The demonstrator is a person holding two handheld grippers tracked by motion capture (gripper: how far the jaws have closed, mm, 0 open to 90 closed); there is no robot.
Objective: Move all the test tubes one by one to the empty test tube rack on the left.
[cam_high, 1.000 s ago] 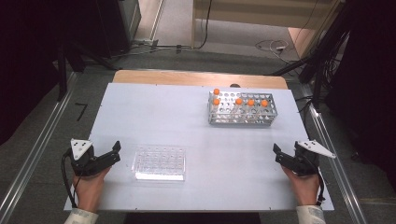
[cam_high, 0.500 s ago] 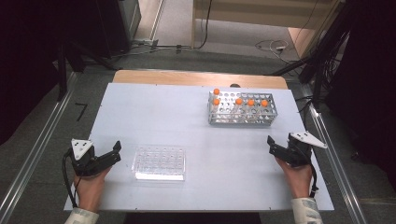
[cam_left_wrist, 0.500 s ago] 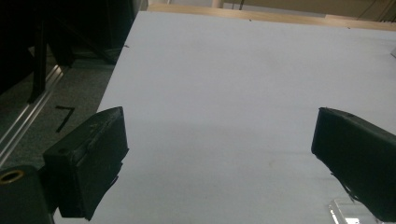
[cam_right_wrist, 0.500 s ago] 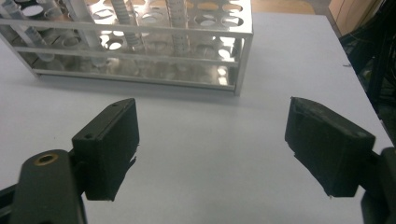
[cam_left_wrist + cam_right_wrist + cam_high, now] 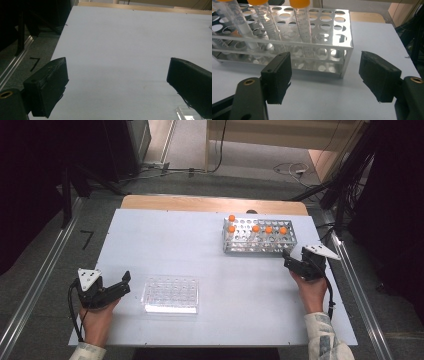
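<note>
A metal tube rack stands at the back right of the table and holds several clear tubes with orange caps. My right gripper sits just off the rack's near right corner, pointing at it. In the right gripper view the rack is close ahead of that gripper. Its jaws have just been closing a little, but they stand open with nothing between them. A clear well plate lies at the front left. Left of the plate my left gripper rests open and empty.
The white table top has a wooden strip along its far edge. Metal rails run along the floor on both sides. A corner of the well plate shows at the left gripper's right jaw.
My right gripper has moved forward from the front right of the table up to the rack's near right corner. The left gripper has stayed where it was.
</note>
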